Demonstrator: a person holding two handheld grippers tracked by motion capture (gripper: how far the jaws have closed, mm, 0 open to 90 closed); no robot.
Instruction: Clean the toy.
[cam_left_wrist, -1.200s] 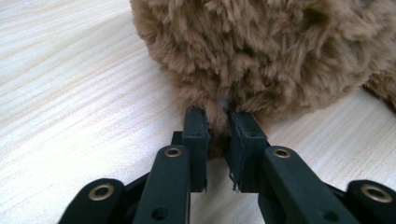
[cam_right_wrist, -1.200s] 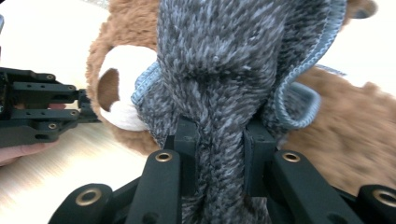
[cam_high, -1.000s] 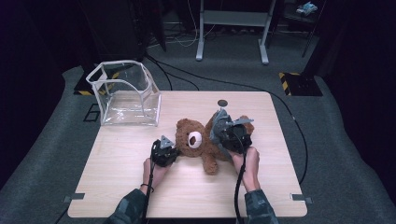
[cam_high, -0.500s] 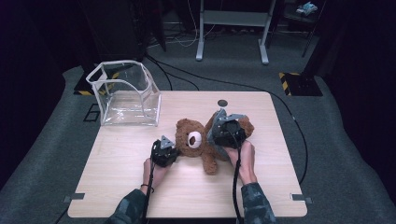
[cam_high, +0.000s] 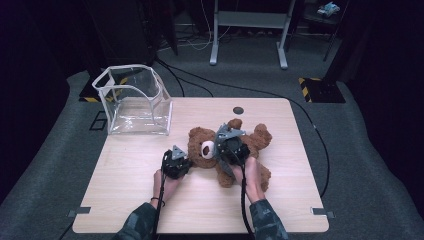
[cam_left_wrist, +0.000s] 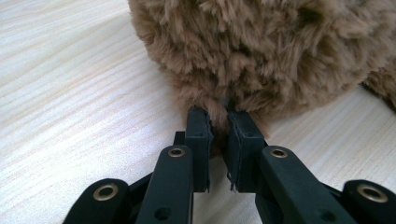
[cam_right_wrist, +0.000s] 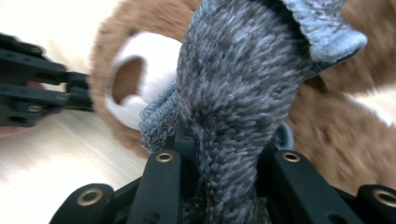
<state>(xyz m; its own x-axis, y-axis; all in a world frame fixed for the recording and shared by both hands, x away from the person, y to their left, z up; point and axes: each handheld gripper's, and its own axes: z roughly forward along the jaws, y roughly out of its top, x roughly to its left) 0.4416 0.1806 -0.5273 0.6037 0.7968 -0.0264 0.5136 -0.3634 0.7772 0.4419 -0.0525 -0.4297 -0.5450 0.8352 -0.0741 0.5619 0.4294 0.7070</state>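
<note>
A brown teddy bear (cam_high: 257, 136) lies on its back in the middle of the wooden table (cam_high: 150, 210). My left gripper (cam_high: 186, 160) sits at the bear's head, shut on a tuft of its fur (cam_left_wrist: 217, 112), right beside the furry head (cam_left_wrist: 261, 46). My right gripper (cam_high: 226, 136) hovers over the bear's chest, close to its white muzzle (cam_right_wrist: 140, 79). Its jaws have just been closing, and they now grip a grey knitted cloth (cam_right_wrist: 233, 70) that hangs between them (cam_right_wrist: 219, 154). The left gripper (cam_right_wrist: 86, 95) reaches in from the left of the right gripper view.
A clear plastic container (cam_high: 132, 100) stands open-topped at the table's far left corner. A small dark hole (cam_high: 238, 110) marks the table's far edge. Cables and a metal stand (cam_high: 247, 30) lie on the floor beyond.
My right gripper has shifted left and slightly down, carrying the grey cloth over the bear towards its head. The left gripper has stayed put on the fur.
</note>
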